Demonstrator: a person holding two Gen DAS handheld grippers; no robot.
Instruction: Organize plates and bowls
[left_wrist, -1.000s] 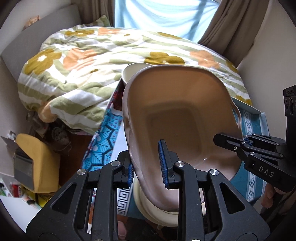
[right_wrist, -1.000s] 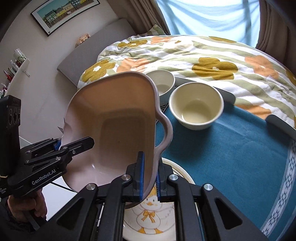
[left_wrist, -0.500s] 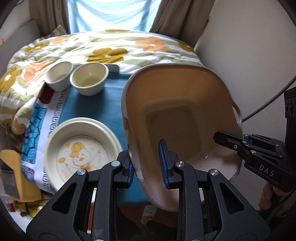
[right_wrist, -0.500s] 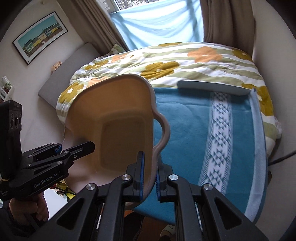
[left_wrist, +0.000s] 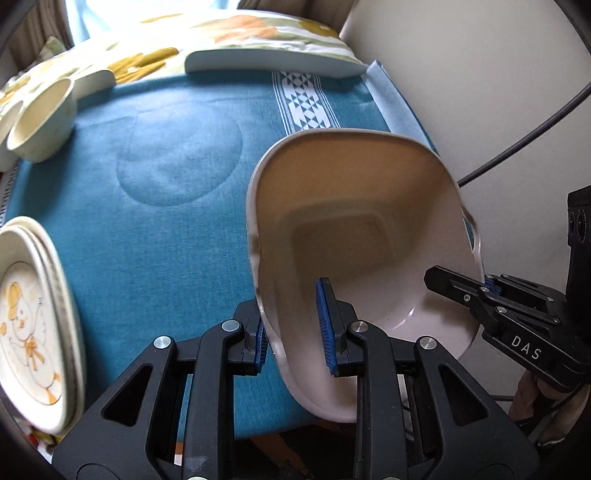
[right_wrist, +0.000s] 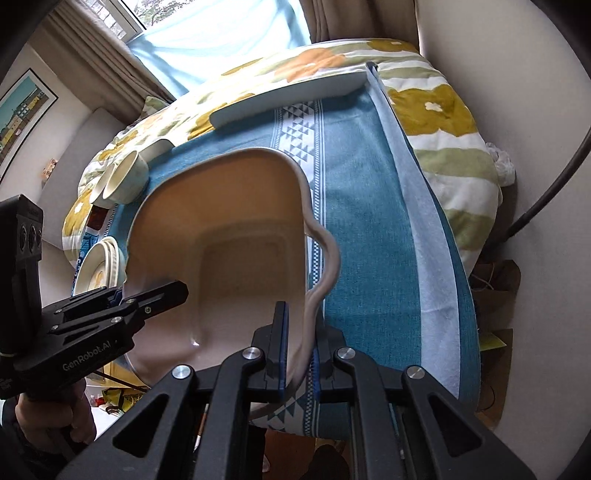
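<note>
Both grippers have the dish (left_wrist: 354, 236) between them. Left gripper (left_wrist: 295, 330) is nearly closed, blue pads pinching the near-left rim; right gripper (right_wrist: 299, 347) is closed tight on the wall just below the wavy handle (right_wrist: 327, 262). It's a beige, squarish deep dish, held tilted with its inside facing us, in the air above the right-hand part of the blue cloth (left_wrist: 166, 229) covering the counter.

Looks like a carry-and-set-down, with the placing not yet done. To do it well, I'd say level the dish first, both grippers rotating together so neither rim grip twists loose. Then lower it flat onto the bare cloth, well in from the counter's right edge, which is close here beside the wall (left_wrist: 480, 92).

Off to the left sits the duck plate (left_wrist: 29, 325), on top of a stack by the look of the rims. Plenty of room, so no need to crowd it. Farther back at the left corner, two cream bowls (right_wrist: 123, 179) stand side by side, touching or nearly. Behind everything, the flowered quilt (right_wrist: 436, 110) on the bed.

Release only once the base rests fully.
</note>
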